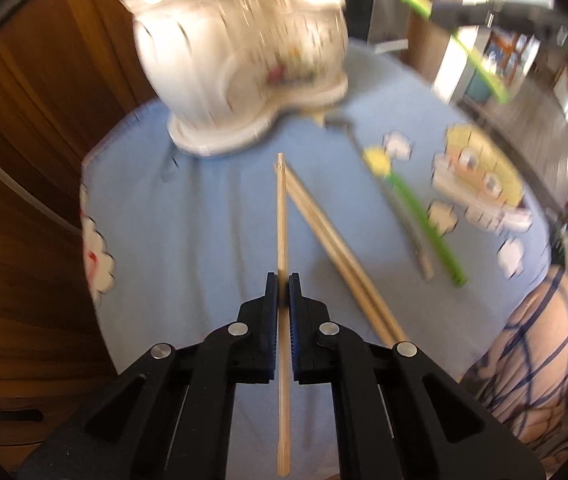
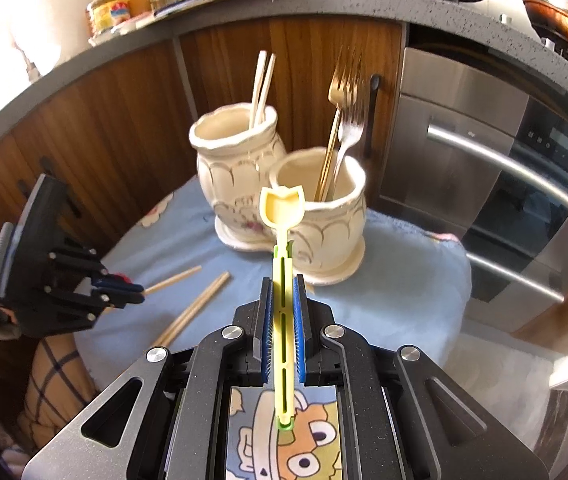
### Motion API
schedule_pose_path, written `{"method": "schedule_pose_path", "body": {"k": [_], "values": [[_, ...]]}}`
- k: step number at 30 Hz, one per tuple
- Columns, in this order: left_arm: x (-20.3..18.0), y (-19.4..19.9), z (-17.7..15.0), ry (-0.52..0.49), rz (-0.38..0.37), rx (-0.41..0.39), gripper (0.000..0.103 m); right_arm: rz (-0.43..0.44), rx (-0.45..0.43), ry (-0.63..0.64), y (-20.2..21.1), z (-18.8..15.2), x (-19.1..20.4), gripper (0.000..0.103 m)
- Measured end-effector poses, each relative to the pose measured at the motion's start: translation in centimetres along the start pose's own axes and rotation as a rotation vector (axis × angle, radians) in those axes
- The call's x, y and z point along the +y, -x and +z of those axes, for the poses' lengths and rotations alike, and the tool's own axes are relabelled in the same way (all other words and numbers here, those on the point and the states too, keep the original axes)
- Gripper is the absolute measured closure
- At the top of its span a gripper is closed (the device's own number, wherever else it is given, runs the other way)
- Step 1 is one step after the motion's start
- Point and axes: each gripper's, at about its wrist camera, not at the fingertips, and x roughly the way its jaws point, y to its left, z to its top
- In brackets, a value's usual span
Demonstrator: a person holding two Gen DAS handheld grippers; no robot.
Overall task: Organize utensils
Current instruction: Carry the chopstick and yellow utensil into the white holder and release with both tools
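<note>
My left gripper (image 1: 283,280) is shut on a single wooden chopstick (image 1: 282,208), lifted over the blue cloth (image 1: 188,220). Two more chopsticks (image 1: 332,240) lie on the cloth just to its right. My right gripper (image 2: 283,280) is shut on a yellow and green plastic spoon (image 2: 283,208), its bowl pointing at the cream twin-pot holder (image 2: 324,216). The holder's left pot (image 2: 236,160) has two chopsticks (image 2: 262,84) in it; the right pot has forks (image 2: 344,120). In the right wrist view the left gripper (image 2: 136,294) hangs at the left with its chopstick (image 2: 172,278).
A green-stemmed flower utensil (image 1: 424,216) and a grey metal one (image 1: 404,220) lie on the cloth's right side. Wooden cabinets (image 2: 124,100) and a steel oven (image 2: 504,200) stand behind the table. A checked cloth (image 1: 532,352) hangs at the table's edge.
</note>
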Motion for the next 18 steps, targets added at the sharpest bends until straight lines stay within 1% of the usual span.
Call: {"method": "schedule_pose_path", "body": {"k": [6,9,10,14,18], "values": [[1.9,6.0,2.1,0.080,-0.038,-0.232,0.098,0.017,-0.094,-0.047,0.7,1.0,-1.0,0.093],[2.9,8.3,3.4,0.132,-0.057,-0.368,0.098,0.034,-0.169,-0.084,0.8,1.9,-1.6,0.093],[3.3,8.7,3.8,0.147,-0.057,-0.396,0.098,0.039,-0.190,-0.094,0.8,2.1,-1.7,0.093],[5.5,10.1,6.0,0.231,-0.077,-0.560,0.098,0.055,-0.283,-0.144,0.4,3.1,-2.4,0.093],[7.2,11.2,8.2,0.291,-0.087,-0.704,0.098,0.067,-0.368,-0.184,-0.6,4.2,-2.9,0.093]]}}
